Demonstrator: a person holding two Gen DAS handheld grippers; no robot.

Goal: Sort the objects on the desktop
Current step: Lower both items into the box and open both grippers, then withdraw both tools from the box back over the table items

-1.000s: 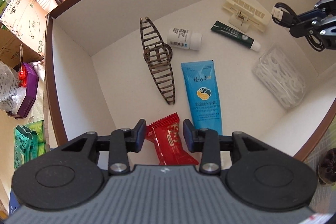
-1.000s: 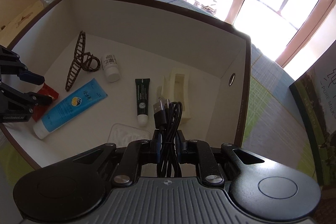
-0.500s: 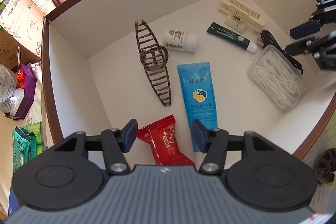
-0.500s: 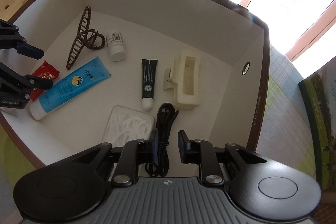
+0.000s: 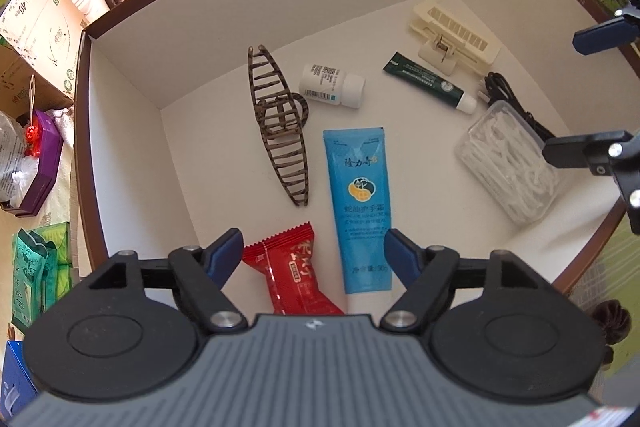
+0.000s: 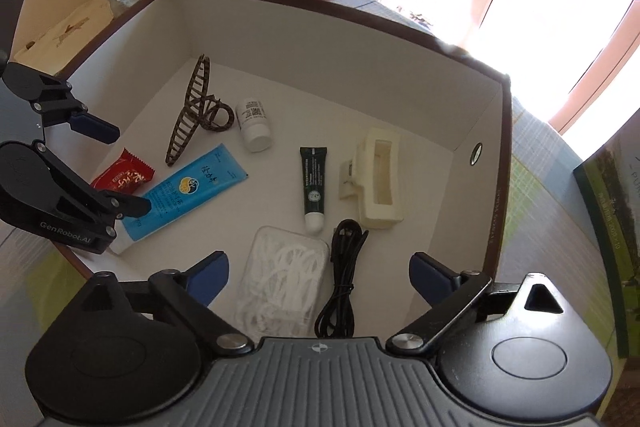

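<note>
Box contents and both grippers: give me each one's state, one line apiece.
Left gripper: empty, jaws opening.
Right gripper: empty, jaws opening.
Red candy packet: sealed, lying flat.
Blue tube: lying flat.
White bottle: capped, on its side.
Green tube: capped, flat.
Black cable: coiled, released.
Box: open-topped.

Both wrist views look steeply down, close over opposite sides, into one shared white-lined box (image 5: pixel 120 131)
</note>
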